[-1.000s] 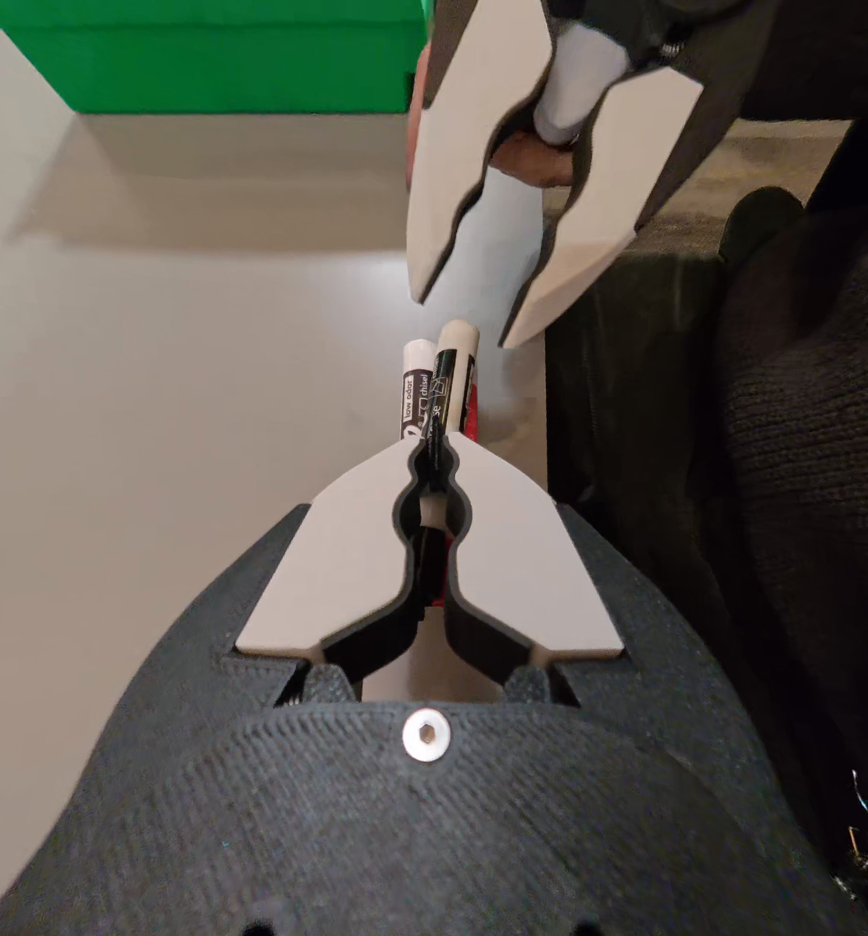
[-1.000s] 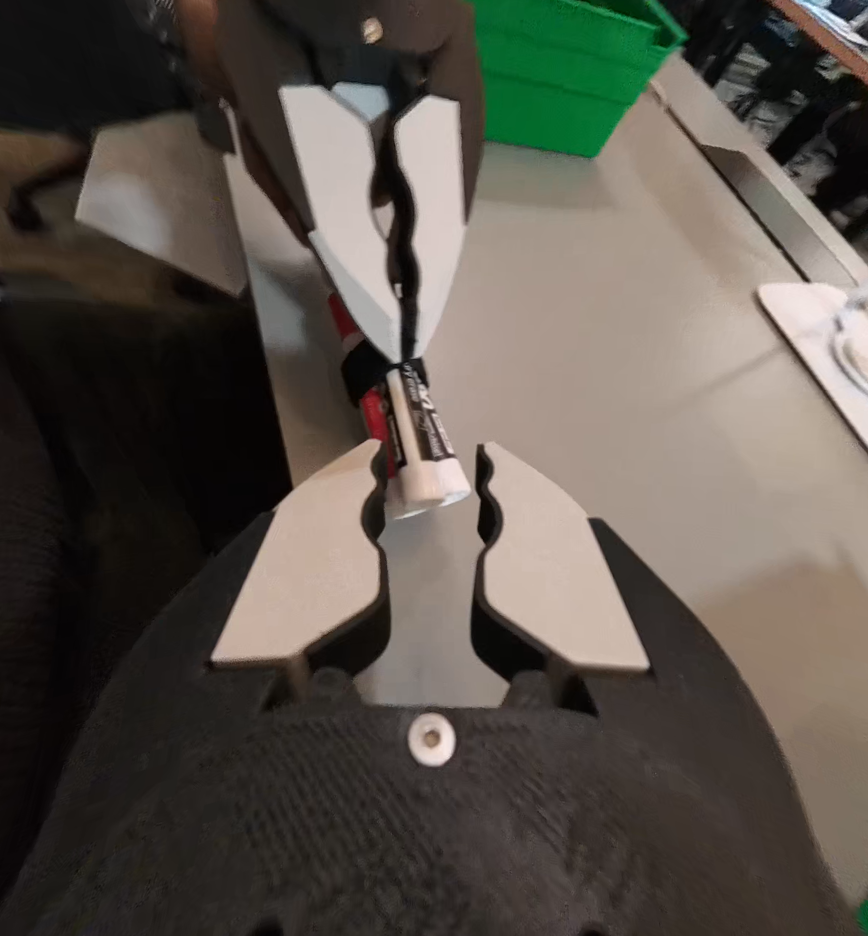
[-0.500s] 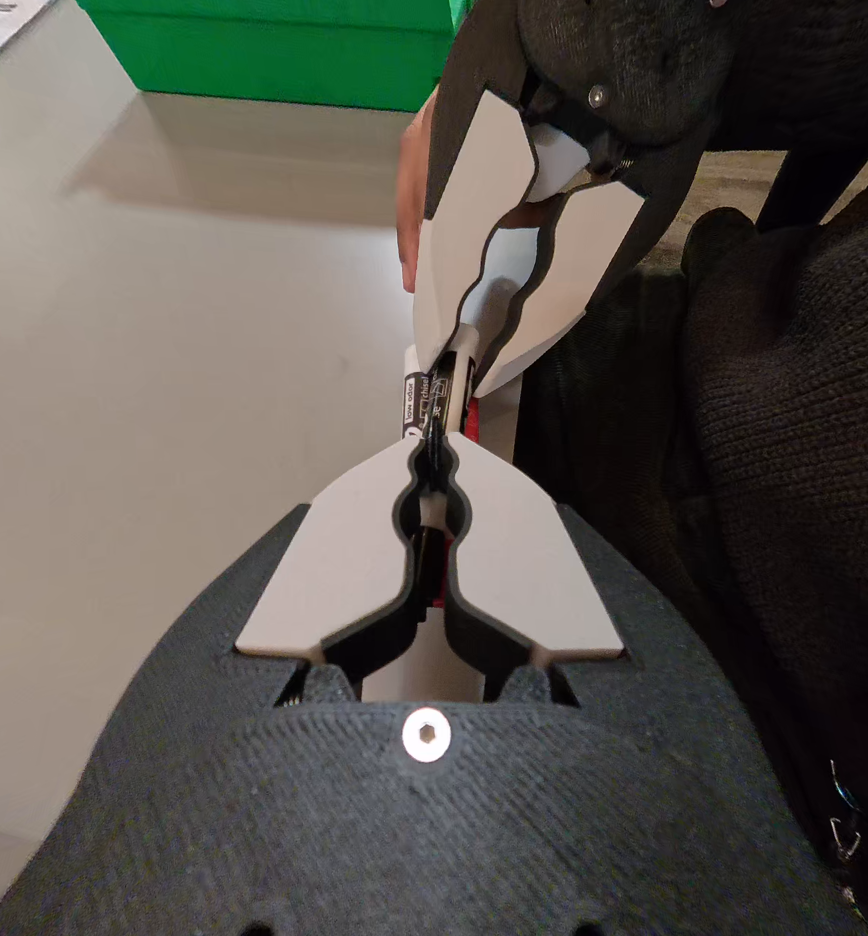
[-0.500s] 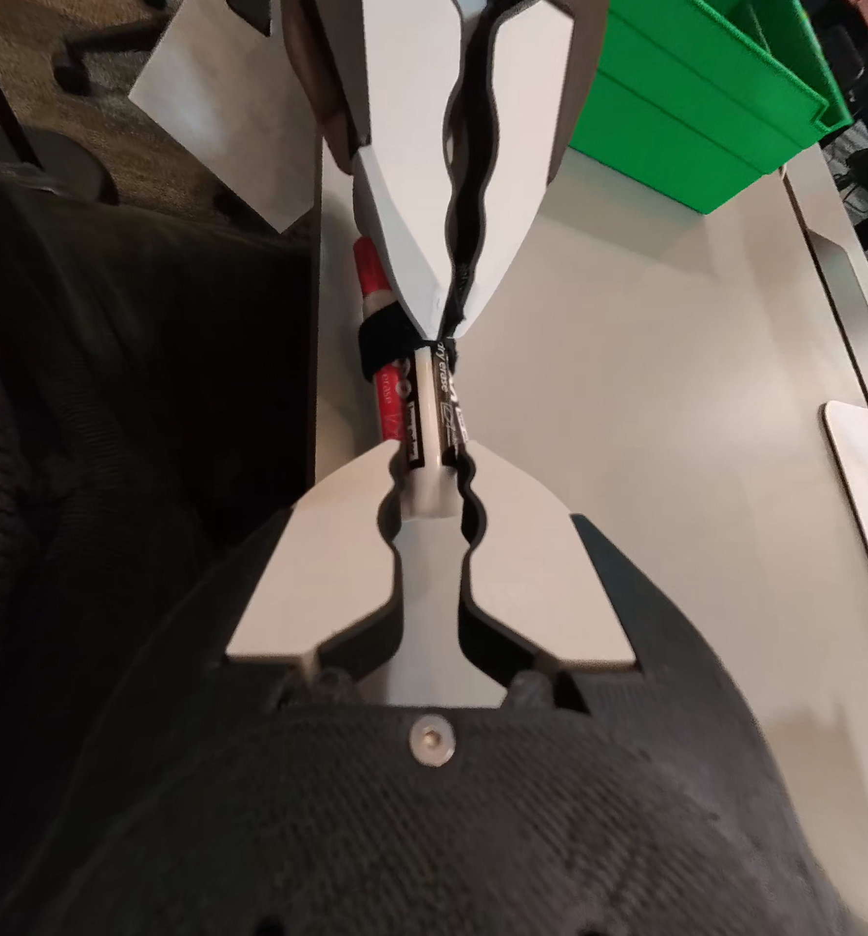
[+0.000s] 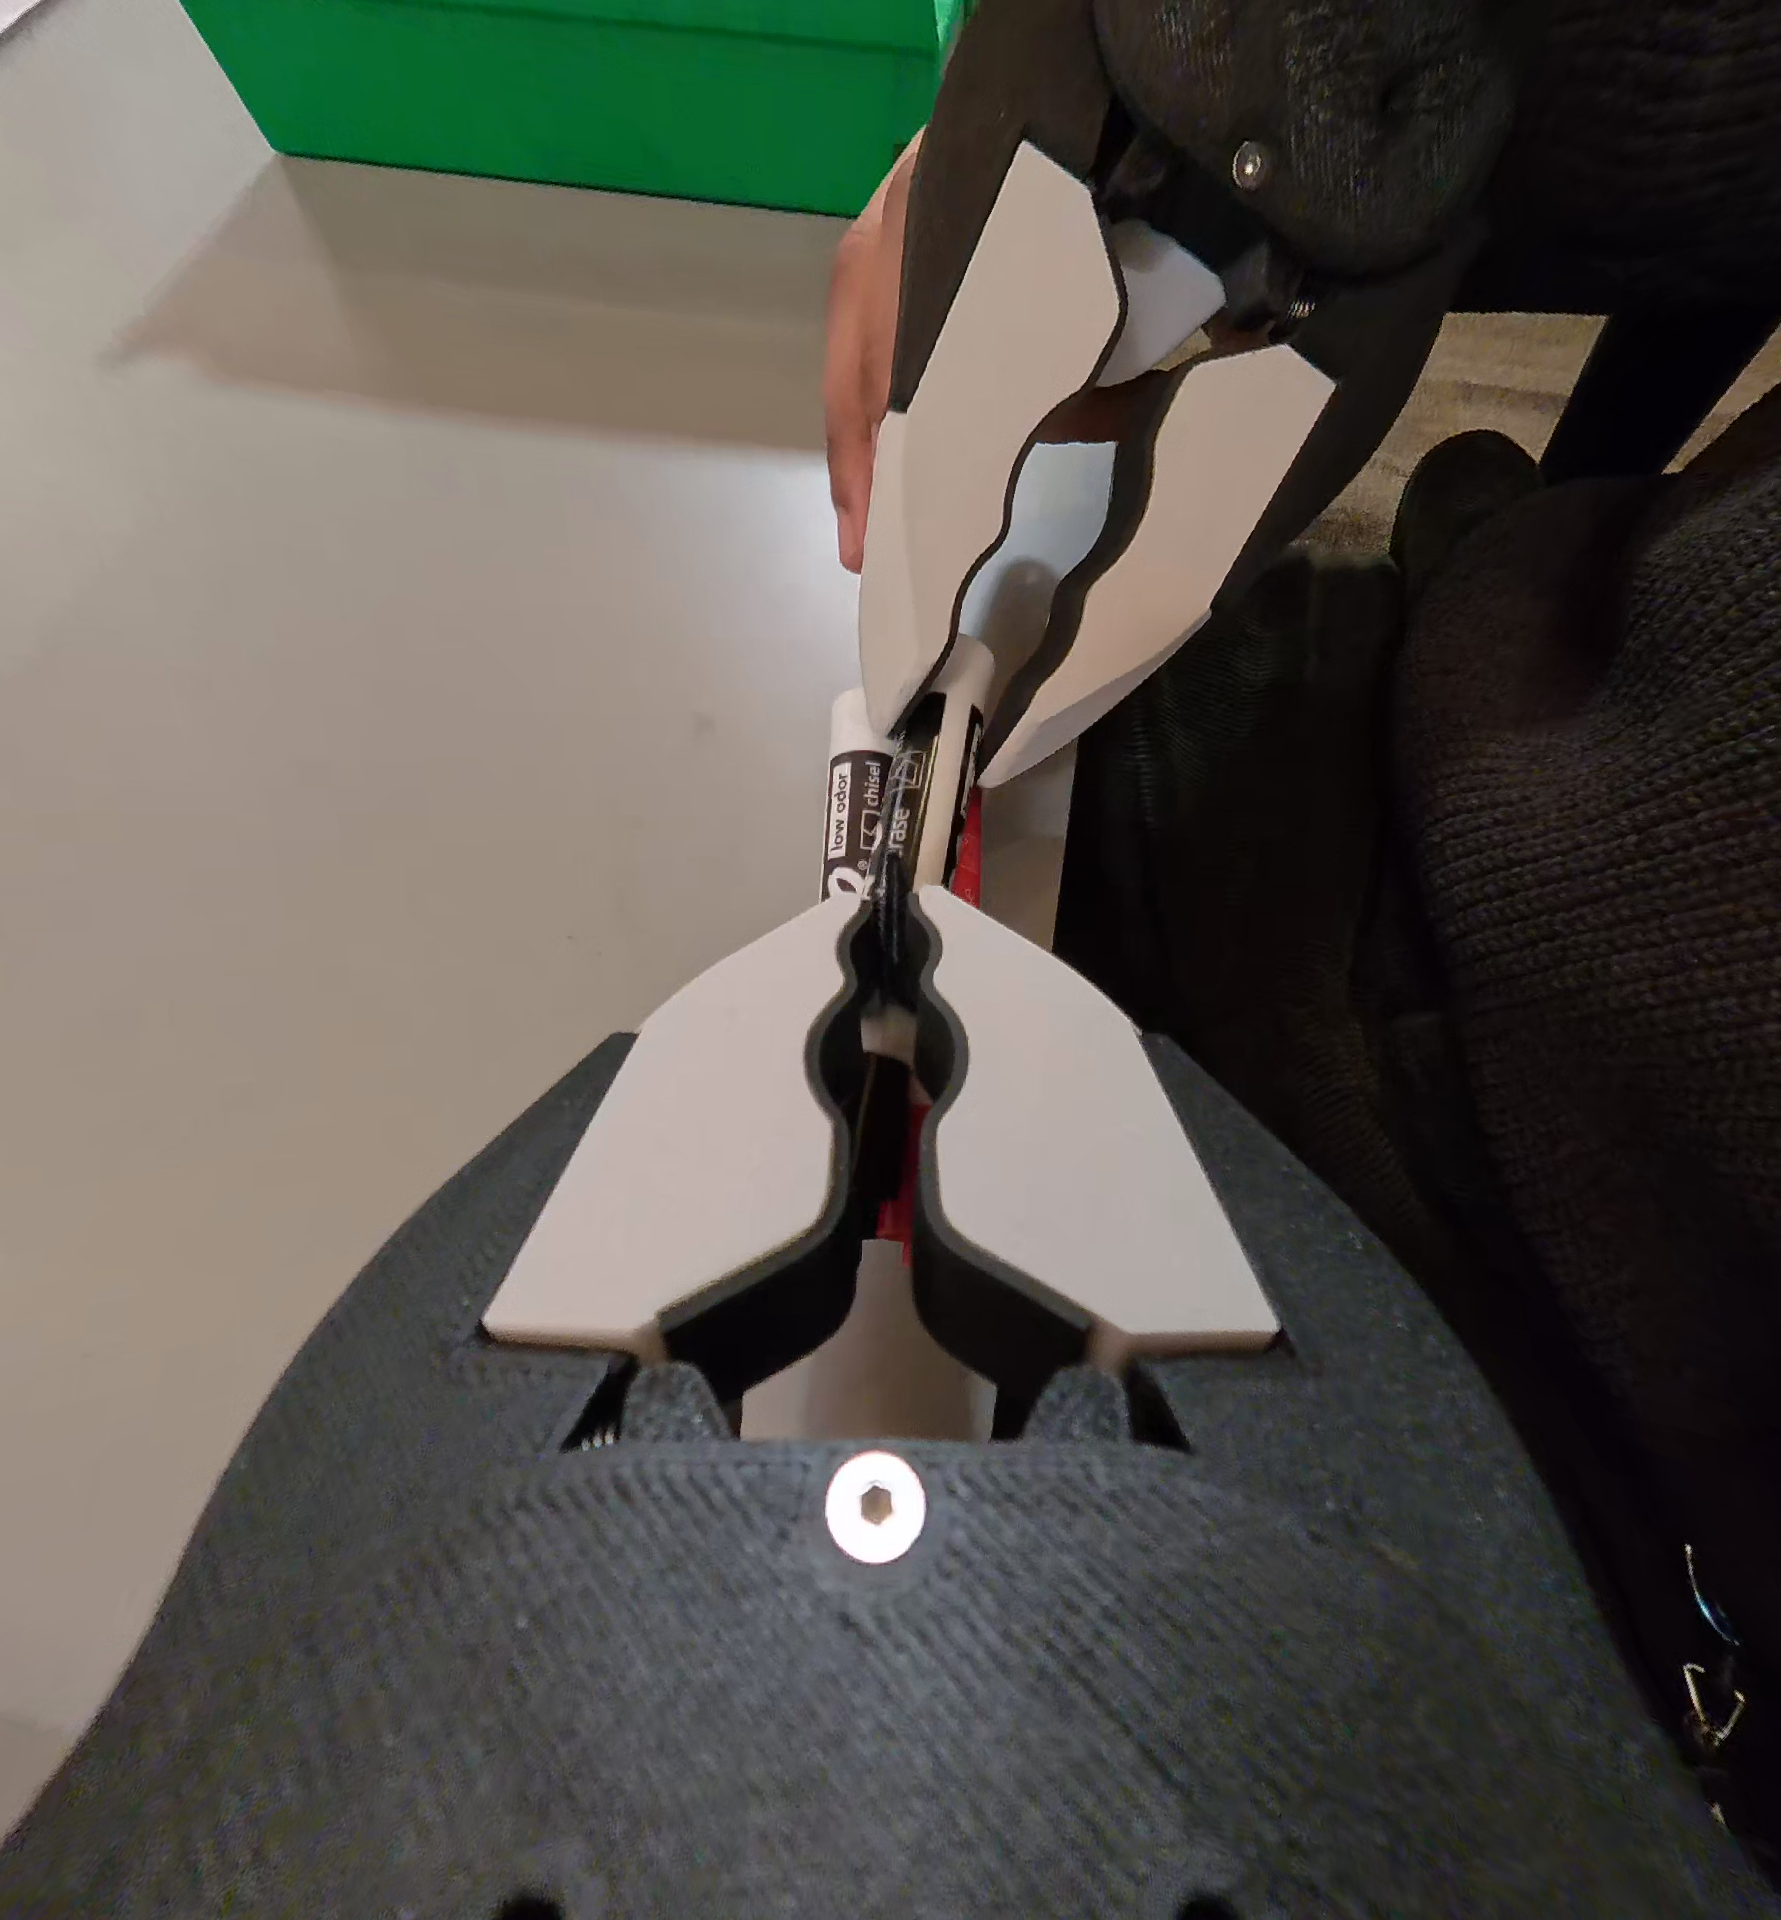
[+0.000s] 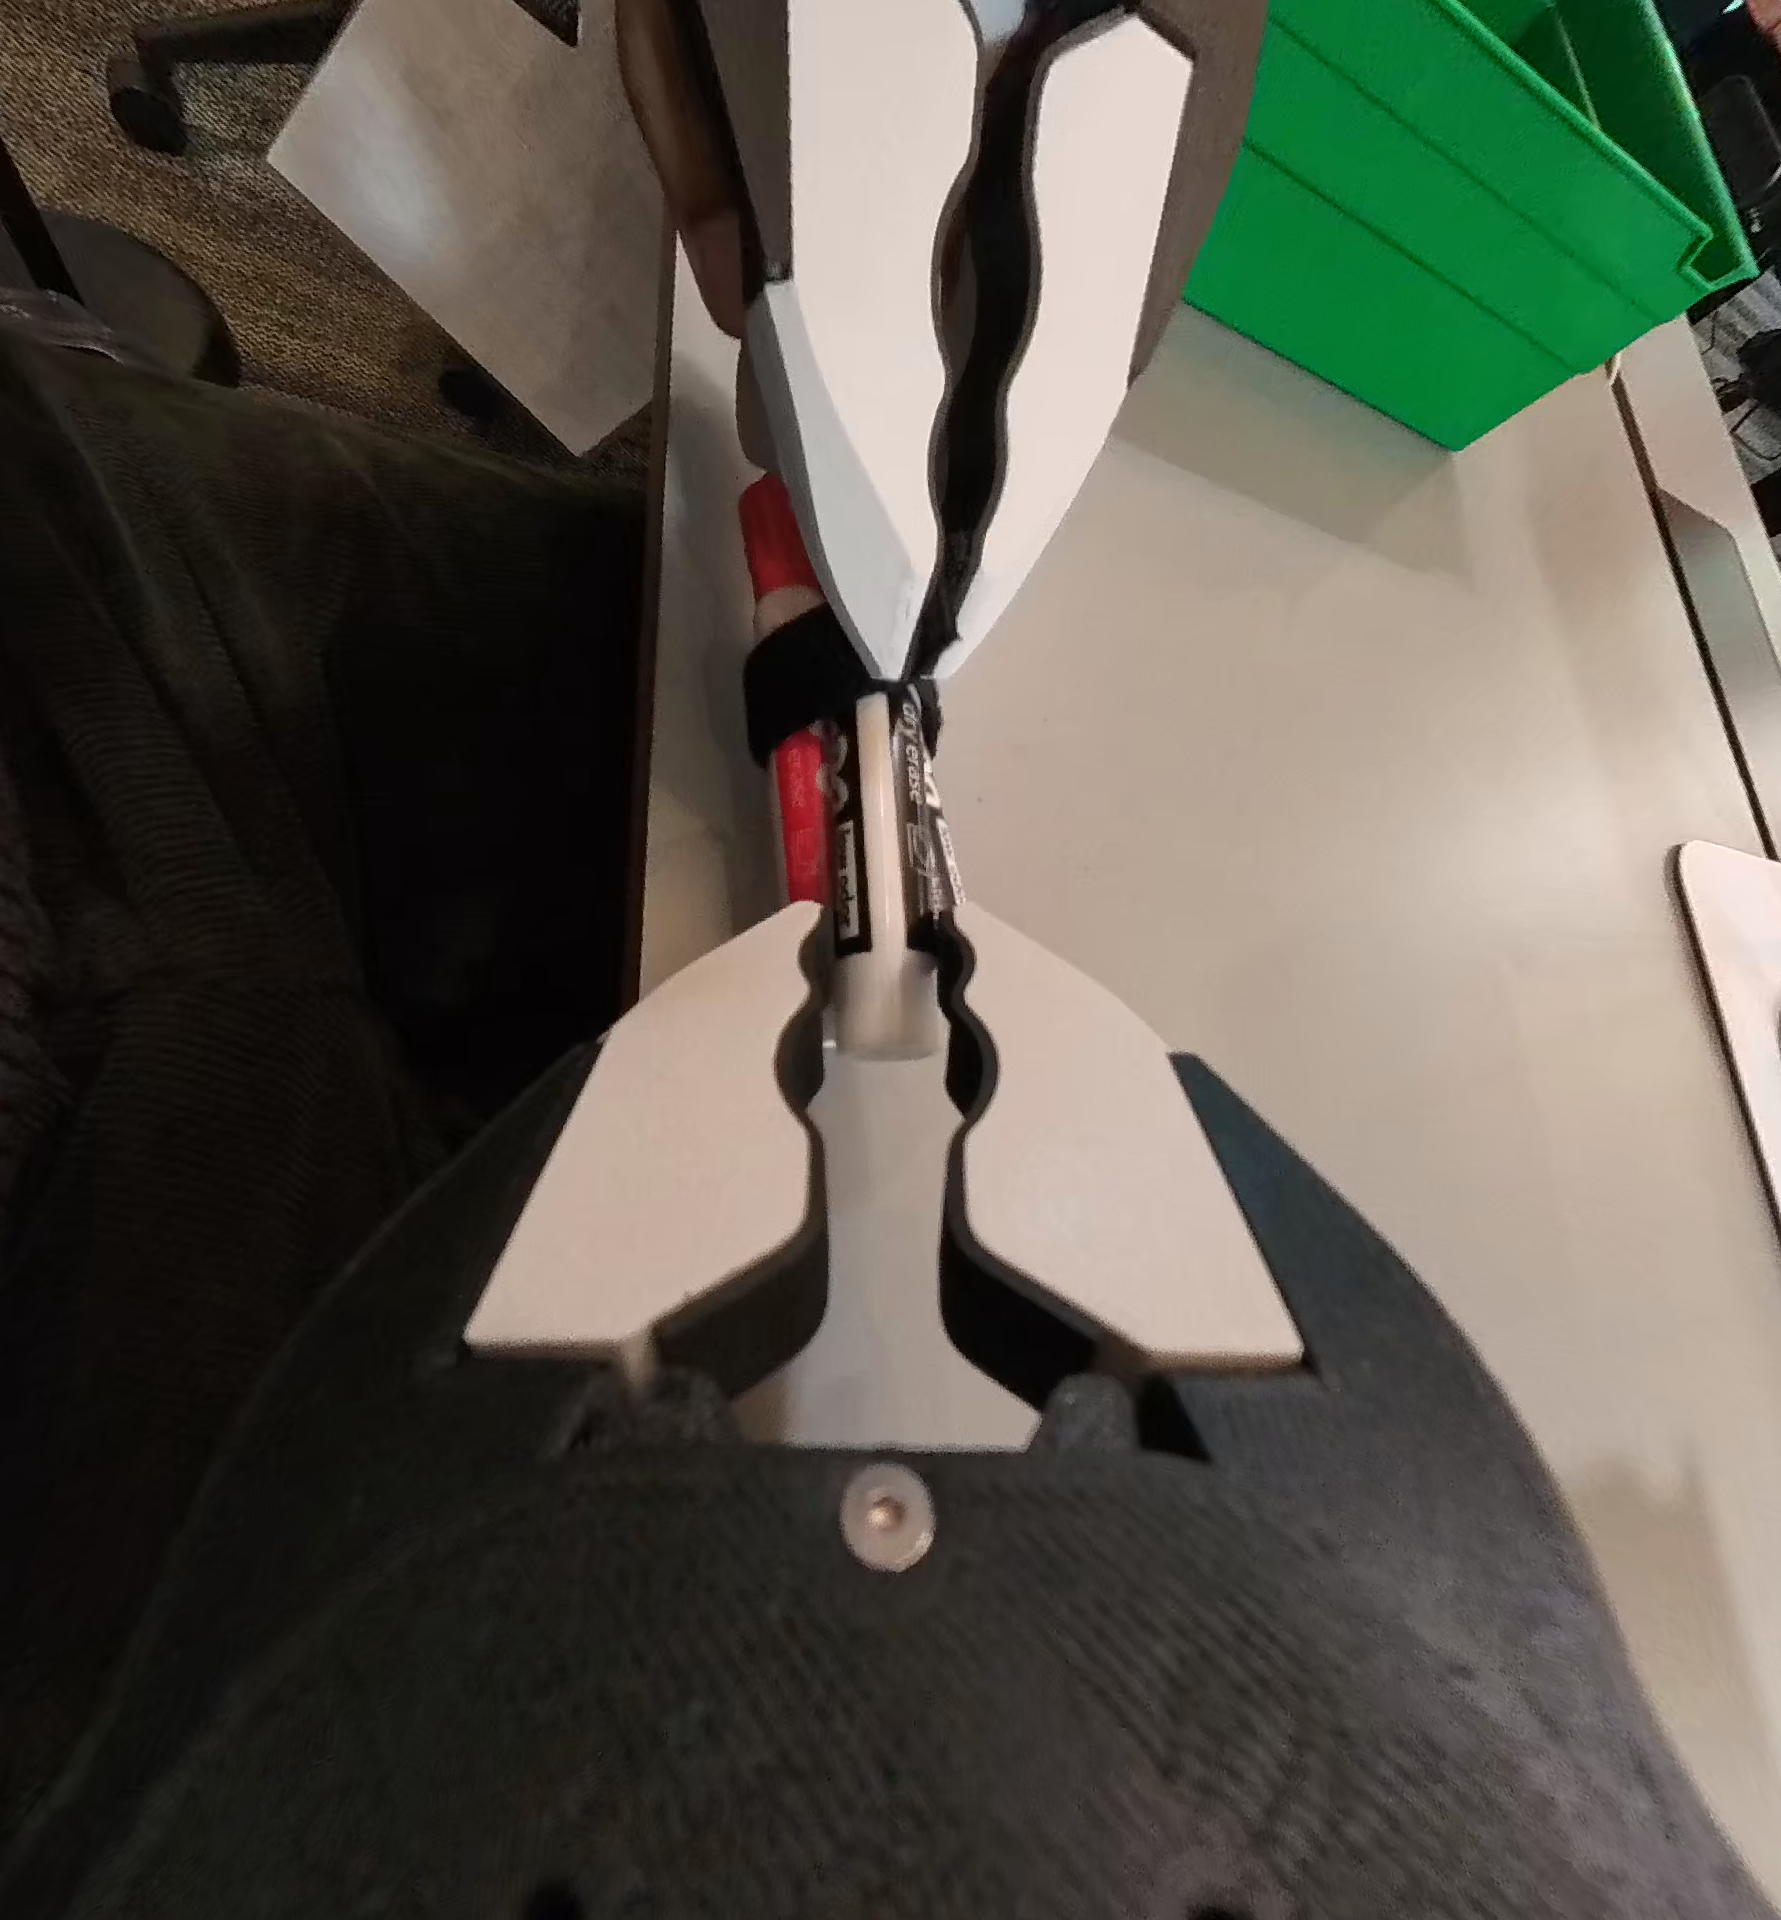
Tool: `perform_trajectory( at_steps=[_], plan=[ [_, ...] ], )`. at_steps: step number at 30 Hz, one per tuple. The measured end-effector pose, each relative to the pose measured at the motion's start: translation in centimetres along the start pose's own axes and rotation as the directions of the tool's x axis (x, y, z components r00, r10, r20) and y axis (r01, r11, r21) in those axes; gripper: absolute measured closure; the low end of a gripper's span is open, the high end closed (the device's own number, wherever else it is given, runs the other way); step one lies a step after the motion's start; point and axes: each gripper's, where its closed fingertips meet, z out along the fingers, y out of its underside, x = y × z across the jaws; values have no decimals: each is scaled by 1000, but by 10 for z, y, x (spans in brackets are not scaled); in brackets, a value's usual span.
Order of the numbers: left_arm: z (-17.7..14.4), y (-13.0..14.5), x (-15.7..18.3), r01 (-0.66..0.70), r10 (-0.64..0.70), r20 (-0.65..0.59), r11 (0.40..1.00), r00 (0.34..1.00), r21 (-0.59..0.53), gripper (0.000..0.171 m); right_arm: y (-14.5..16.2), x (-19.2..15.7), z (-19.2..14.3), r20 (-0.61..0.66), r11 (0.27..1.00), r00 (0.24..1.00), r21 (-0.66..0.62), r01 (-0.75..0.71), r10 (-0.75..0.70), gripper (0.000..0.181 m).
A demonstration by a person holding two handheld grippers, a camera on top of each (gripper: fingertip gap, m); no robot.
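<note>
A bundle of dry-erase markers (image 5: 855,821), white and black ones plus a red marker (image 6: 798,810), lies near the table edge, bound by a black strap (image 6: 792,686). My left gripper (image 5: 891,904) is shut, pinching the strap at its tips; it also shows in the right wrist view (image 6: 912,675). My right gripper (image 6: 886,925) faces it from the other side, its fingers closed against the white ends of the markers (image 6: 891,997); it shows in the left wrist view (image 5: 943,738). The markers' far ends are hidden under the left gripper.
The bundle sits at the edge of a beige table (image 5: 346,727). A person in dark knit clothing (image 5: 1540,935) is just past that edge. Stacked green bins (image 6: 1385,260) stand at the far end. A white flat base (image 6: 1759,1039) lies at the right. The tips of one gripper are about 5 centimeters away from the tips of the other.
My right gripper came in over the marker ends and narrowed its fingers around them. My left gripper stayed shut on the strap.
</note>
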Motion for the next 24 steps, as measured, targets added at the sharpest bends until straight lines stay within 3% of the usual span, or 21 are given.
perform_trajectory(
  at_steps=[24],
  plan=[
    [-8,-1,-4,32,-31,-26,999,999,34,166,10,6,-14,21,1000,1000,2,-13,12,162]
  ],
)
